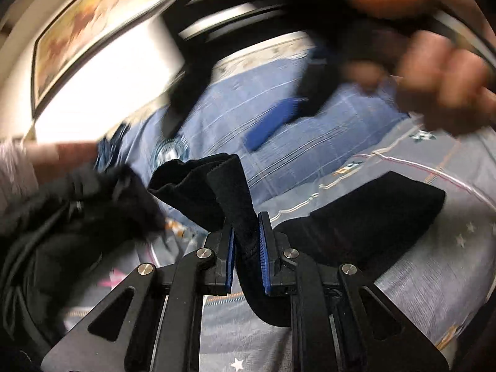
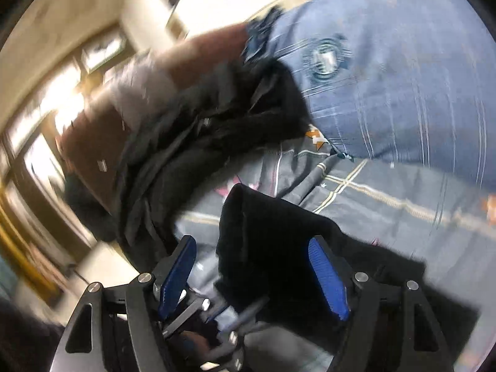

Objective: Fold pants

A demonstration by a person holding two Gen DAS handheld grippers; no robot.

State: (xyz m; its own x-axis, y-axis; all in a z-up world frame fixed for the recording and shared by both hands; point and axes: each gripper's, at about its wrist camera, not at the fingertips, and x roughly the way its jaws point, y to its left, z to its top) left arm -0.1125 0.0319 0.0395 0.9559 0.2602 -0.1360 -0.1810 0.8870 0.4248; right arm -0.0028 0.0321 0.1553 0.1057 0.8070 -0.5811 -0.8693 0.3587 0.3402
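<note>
Two tools work one soft black garment; the pants (image 1: 235, 192) lie low and central in the left wrist view, draped over a patterned bed (image 1: 434, 279) with a blue striped cover behind it; the left tool (image 1: 247, 259) is pressed together on a bunched fold of that cloth, pads nipping it from both sides; in the right wrist view the right tool (image 2: 254, 276) stands spread, its blue pads either side of a raised ridge of the pants (image 2: 266, 232), not gripping it as far as I can tell.

Judging by the limp drape and fuzzy nap, the cloth is light, floppy and not slippery; it will sag and slide out of shape when lifted, so hold it at a thick edge, a hem or waistband, with both tools well apart along that edge.

Much is smeared by motion: a hand (image 1: 443, 93) at upper right of the left wrist view is blurred; a dark jacket-like heap (image 2: 198, 142) left of centre in the right wrist view could be other clothing; which end of the pants is pinched, waist or cuff, I cannot tell.
</note>
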